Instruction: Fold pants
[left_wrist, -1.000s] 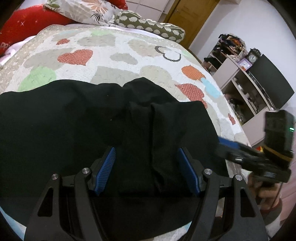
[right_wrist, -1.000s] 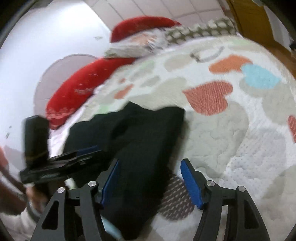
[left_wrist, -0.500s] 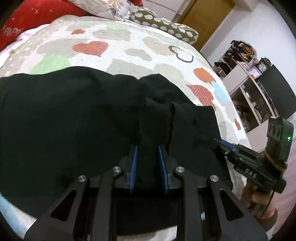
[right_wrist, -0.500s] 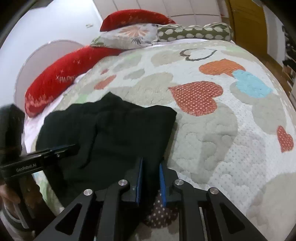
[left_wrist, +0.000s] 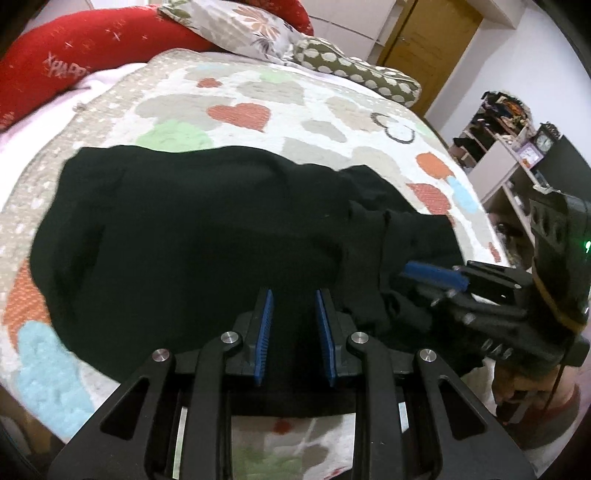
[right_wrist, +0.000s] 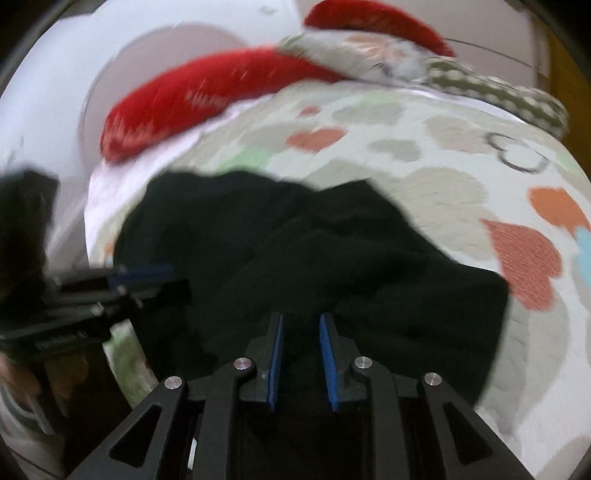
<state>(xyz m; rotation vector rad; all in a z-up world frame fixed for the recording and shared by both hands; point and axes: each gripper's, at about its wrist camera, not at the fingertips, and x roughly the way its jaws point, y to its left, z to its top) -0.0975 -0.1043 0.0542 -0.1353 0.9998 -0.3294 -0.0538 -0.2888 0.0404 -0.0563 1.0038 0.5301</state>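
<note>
Black pants (left_wrist: 192, 229) lie bunched on a heart-patterned quilt (left_wrist: 240, 110); they also show in the right wrist view (right_wrist: 295, 251). My left gripper (left_wrist: 294, 299) is shut on the near edge of the pants, black cloth pinched between its blue pads. My right gripper (right_wrist: 301, 325) is shut on the pants' near edge too. The right gripper shows at the right of the left wrist view (left_wrist: 436, 277), beside the left one. The left gripper shows blurred at the left of the right wrist view (right_wrist: 140, 273).
Red pillows (left_wrist: 74, 48), a floral pillow (left_wrist: 240, 29) and a dotted pillow (left_wrist: 354, 74) lie at the head of the bed. A wooden door (left_wrist: 432, 40) and shelves (left_wrist: 498, 147) stand at the right. The bed's near edge is just below the grippers.
Both grippers closed on the pants' near edge, having been open a second ago. They have since lifted and pulled back with the cloth, and the right wrist view has swung left.
</note>
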